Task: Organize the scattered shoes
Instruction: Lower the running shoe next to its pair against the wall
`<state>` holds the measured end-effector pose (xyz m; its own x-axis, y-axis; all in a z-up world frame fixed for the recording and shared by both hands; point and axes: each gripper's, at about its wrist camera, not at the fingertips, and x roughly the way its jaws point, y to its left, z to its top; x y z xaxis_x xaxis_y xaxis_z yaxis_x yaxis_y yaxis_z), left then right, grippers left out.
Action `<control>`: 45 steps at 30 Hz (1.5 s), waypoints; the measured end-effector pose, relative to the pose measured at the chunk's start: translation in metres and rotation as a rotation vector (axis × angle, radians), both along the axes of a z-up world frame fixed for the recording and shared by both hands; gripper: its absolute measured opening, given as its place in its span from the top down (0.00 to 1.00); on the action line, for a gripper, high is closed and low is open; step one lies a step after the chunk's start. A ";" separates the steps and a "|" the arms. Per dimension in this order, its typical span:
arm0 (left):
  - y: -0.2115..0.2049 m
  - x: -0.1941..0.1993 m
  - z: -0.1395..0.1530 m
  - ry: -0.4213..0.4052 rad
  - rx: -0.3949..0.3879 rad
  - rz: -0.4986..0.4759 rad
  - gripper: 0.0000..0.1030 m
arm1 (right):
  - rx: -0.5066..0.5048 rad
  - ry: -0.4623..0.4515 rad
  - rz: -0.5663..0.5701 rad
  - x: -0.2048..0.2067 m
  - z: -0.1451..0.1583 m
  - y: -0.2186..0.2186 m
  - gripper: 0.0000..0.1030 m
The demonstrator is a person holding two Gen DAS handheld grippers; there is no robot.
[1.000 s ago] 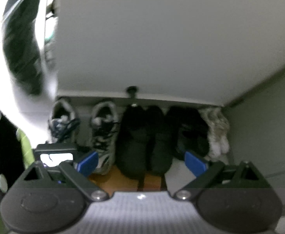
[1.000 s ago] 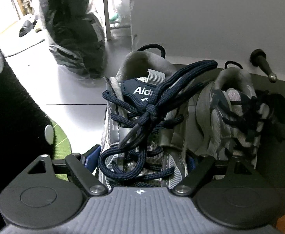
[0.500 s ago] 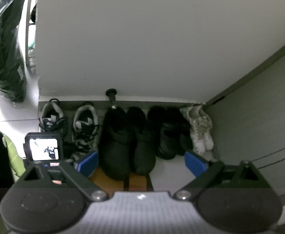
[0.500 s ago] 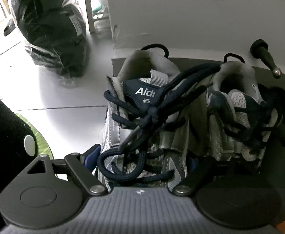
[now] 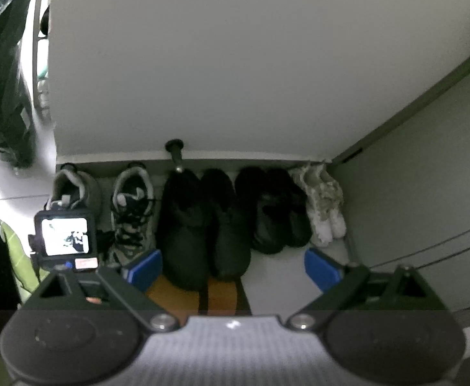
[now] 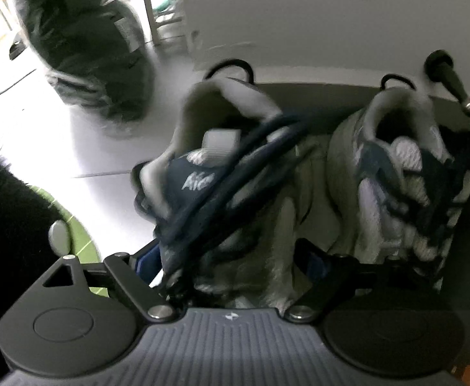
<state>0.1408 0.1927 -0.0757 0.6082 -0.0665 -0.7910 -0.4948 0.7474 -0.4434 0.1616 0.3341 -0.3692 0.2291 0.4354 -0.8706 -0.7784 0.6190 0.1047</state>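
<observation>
A row of shoes stands against the white wall (image 5: 235, 64). From the left it has a grey sneaker with navy laces (image 6: 202, 180), its mate (image 6: 405, 173), two black pairs (image 5: 202, 225) (image 5: 277, 212) and a pale patterned pair (image 5: 322, 202). My right gripper (image 6: 230, 259) straddles the toe end of the leftmost sneaker. Its jaws are opening and the shoe leans over to the left between the blue pads (image 6: 314, 262), loose. In the left wrist view that gripper's camera body (image 5: 64, 238) covers the same sneaker (image 5: 74, 186). My left gripper (image 5: 233, 267) hangs open and empty in front of the black shoes.
A black doorstop peg (image 5: 175, 154) sticks out of the wall above the shoes. A dark plastic-wrapped bundle (image 6: 83, 48) sits on the pale floor to the left, near a green mat (image 6: 77, 238). A grey-green panel (image 5: 428, 177) closes off the right end of the row.
The left view has drawn back, so the whole row and the right gripper's camera body now show. Between the right jaws the grey sneaker has tipped over to the left.
</observation>
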 end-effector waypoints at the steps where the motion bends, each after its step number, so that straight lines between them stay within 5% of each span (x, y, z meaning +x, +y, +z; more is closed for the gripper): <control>1: -0.001 0.001 -0.001 0.004 -0.009 -0.003 0.06 | -0.001 -0.002 -0.001 -0.003 0.001 -0.002 0.12; 8: -0.006 -0.001 0.000 0.001 -0.019 -0.021 0.06 | 0.030 -0.019 -0.029 -0.026 0.002 -0.034 0.15; 21: -0.002 -0.002 -0.003 0.021 -0.025 0.003 0.06 | 0.009 -0.043 0.073 -0.014 0.009 -0.026 0.27; 24: -0.001 -0.002 -0.002 0.019 -0.024 0.001 0.06 | 0.036 0.005 -0.018 -0.010 0.010 -0.035 0.26; 26: -0.001 -0.003 -0.001 0.015 -0.023 0.005 0.06 | 0.170 0.248 -0.200 0.013 0.000 -0.053 0.26; 28: -0.002 -0.003 -0.001 0.017 -0.026 0.000 0.06 | 0.206 0.311 -0.215 0.015 -0.007 -0.058 0.27; 33: -0.004 -0.001 -0.002 0.024 -0.027 -0.027 0.06 | 0.081 0.082 -0.034 -0.011 0.001 -0.038 0.27; 40: 0.001 -0.002 -0.002 0.026 -0.033 -0.011 0.06 | 0.002 -0.041 0.123 -0.012 0.011 -0.022 0.29; 45: -0.001 -0.002 -0.004 0.040 -0.024 -0.025 0.06 | -0.012 -0.044 0.138 -0.012 0.015 -0.019 0.28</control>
